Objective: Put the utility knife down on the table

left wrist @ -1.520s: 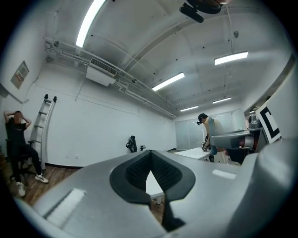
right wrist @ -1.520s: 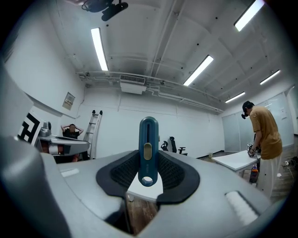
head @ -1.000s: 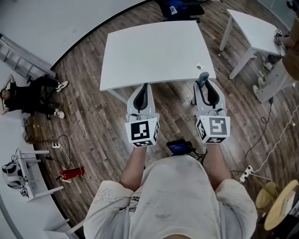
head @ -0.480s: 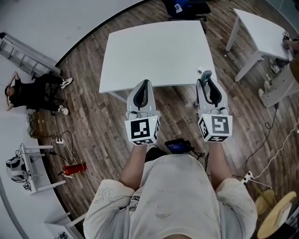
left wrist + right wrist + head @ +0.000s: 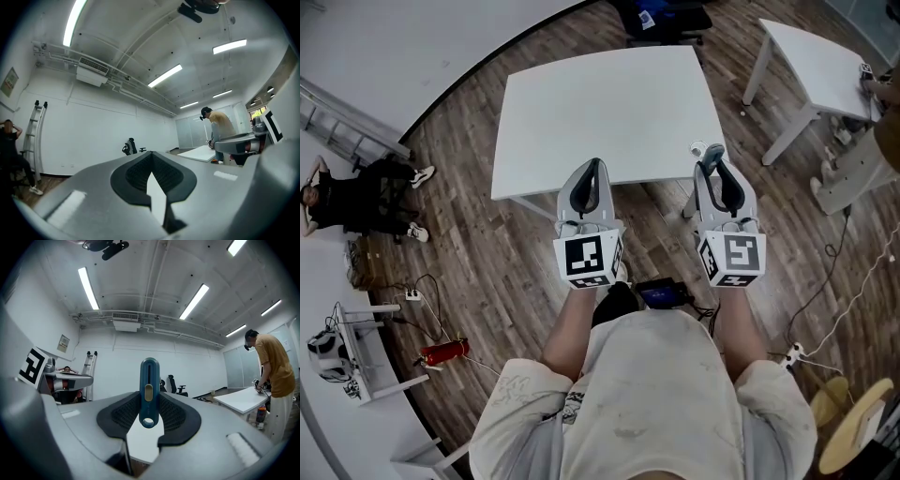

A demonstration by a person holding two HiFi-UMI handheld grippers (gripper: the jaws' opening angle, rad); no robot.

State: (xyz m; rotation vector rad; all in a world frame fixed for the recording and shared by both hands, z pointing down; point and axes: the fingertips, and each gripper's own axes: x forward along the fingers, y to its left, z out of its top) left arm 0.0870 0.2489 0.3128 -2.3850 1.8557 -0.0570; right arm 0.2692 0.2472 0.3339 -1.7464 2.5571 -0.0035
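Clutter lines the room's edges: a ladder [image 5: 347,117] against the white wall, a seated person [image 5: 356,192] beside it, a red fire extinguisher [image 5: 445,350], an office chair [image 5: 661,17] beyond the white table [image 5: 600,103], and a second table [image 5: 811,56] at right. A small round object [image 5: 698,148] lies at the white table's near right corner, just ahead of the right gripper [image 5: 712,167]. The floor [image 5: 487,253] is dark wood planks.

The left gripper [image 5: 592,169] has its jaws closed together with nothing between them. The right gripper's jaws clamp the blue utility knife [image 5: 149,390], held in the air at the table's near edge. Its long axis stands upright, with the holed end down and the rounded end above the jaw tips.
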